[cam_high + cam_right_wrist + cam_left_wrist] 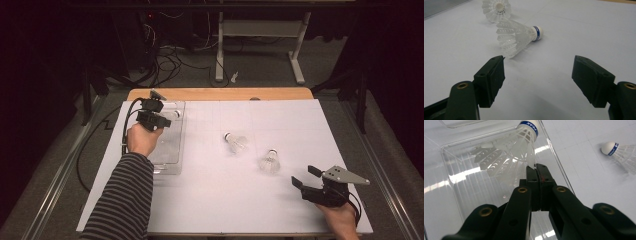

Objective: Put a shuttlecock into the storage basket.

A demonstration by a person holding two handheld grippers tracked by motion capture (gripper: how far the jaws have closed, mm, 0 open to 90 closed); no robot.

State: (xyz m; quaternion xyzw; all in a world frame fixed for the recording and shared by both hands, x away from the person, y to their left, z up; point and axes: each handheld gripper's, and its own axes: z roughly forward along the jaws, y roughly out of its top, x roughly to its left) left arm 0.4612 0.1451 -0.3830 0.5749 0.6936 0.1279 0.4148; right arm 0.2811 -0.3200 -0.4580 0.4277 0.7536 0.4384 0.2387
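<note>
At the upper left of the high view, the left gripper (167,121) hangs over the clear plastic tray (172,162), its jaws pressed together on one skirt feather of a white shuttlecock (511,147) that lies inside the tray. At the lower right, the right gripper (303,176) rests on the white table sheet (280,210) with jaws spread and nothing between them. Two more shuttlecocks lie mid-sheet, the nearer shuttlecock (270,161) just ahead of those jaws and the farther shuttlecock (236,142) beyond it, with bare sheet between them and the tray.

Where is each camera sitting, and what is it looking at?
High view: above the table, looking forward and down; both forearms and hands show.
Left gripper view: rides the left gripper, whose fingers pinch a shuttlecock over the clear tray.
Right gripper view: rides the right gripper, fingers apart, facing the near shuttlecock.
Shared: the high view also shows that near shuttlecock.
</note>
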